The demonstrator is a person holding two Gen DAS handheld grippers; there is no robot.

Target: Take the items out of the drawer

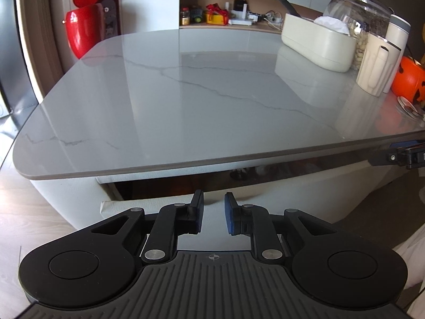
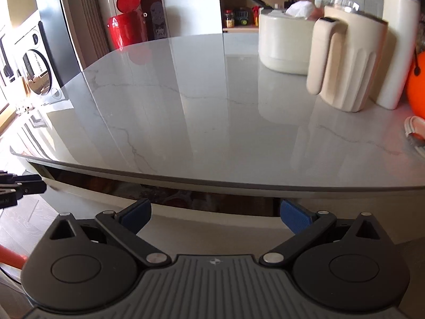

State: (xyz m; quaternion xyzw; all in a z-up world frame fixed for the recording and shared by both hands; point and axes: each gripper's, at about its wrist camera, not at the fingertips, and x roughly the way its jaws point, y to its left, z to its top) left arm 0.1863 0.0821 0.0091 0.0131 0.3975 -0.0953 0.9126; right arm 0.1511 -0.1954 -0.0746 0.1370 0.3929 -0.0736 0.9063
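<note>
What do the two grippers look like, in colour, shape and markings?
Both look alike. The left gripper and the right gripper have black link arms with silver pivot pins, two round black discs and a ribbed grey plate with a small mark. The fingers carry blue pads. No cables or sleeves show.

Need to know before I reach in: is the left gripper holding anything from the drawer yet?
No. In the left wrist view the left gripper has a narrow bare gap between its pads, just above the slightly open drawer.
</note>
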